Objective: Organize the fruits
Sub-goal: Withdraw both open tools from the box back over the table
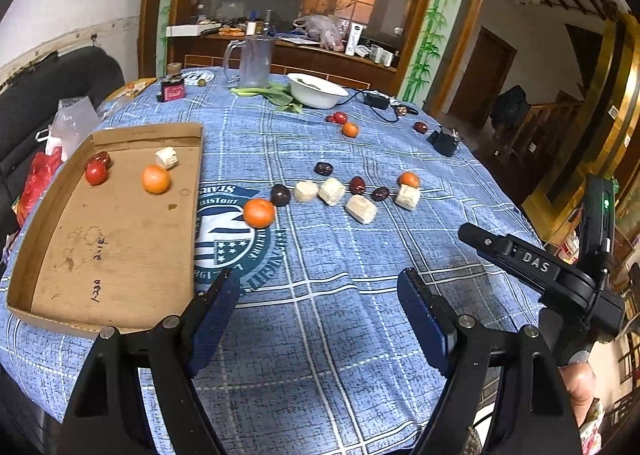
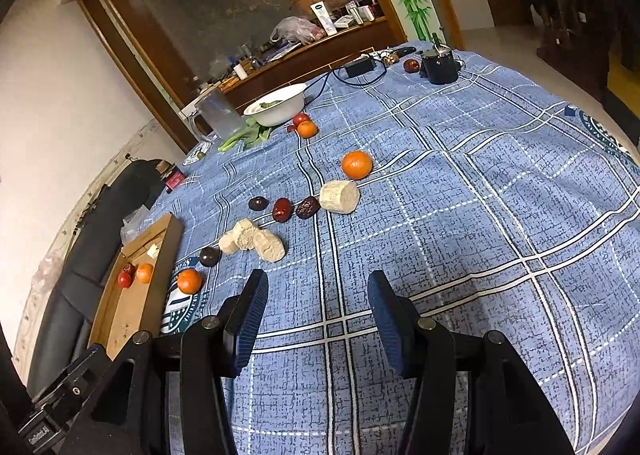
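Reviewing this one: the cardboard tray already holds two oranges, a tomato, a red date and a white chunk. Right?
Not quite: the cardboard tray holds one orange, not two, as the left wrist view shows. The tomato, red date and white chunk are there.

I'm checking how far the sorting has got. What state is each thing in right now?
left gripper: open, empty.
right gripper: open, empty.
cardboard tray: holds four pieces, mostly bare.
orange by the tray: on the cloth, not yet sorted.
white bowl: upright, greens inside.
plastic pitcher: upright.
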### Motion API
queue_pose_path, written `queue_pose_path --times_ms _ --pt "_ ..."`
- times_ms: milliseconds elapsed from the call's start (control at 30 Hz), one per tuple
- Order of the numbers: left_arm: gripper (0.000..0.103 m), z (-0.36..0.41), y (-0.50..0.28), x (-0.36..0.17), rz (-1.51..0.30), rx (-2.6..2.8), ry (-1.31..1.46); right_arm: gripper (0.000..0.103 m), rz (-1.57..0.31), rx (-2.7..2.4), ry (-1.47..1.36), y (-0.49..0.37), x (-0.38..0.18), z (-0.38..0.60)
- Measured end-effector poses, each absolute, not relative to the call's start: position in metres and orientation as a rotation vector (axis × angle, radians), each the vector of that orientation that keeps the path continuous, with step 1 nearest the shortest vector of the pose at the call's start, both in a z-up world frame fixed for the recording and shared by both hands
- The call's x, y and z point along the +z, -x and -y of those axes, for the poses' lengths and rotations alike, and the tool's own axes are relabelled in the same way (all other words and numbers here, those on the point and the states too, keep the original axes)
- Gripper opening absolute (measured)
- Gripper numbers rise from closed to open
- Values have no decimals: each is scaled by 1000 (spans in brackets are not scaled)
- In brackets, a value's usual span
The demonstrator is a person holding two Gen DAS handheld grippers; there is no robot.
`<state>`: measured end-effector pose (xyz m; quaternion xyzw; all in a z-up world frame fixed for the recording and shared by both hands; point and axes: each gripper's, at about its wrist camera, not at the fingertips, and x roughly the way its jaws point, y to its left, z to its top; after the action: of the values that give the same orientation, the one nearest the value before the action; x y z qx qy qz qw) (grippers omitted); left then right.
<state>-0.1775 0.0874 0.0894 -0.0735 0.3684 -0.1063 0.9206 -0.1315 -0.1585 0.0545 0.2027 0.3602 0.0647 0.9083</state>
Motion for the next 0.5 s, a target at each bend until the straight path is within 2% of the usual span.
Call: queue_pose_path --times_ms 267,500 --pt "80 -87 175 85 -766 -225 168 56 -719 133 -335 133 59 144" --pt "80 -135 173 95 -715 -108 268 56 -662 120 -378 140 72 163"
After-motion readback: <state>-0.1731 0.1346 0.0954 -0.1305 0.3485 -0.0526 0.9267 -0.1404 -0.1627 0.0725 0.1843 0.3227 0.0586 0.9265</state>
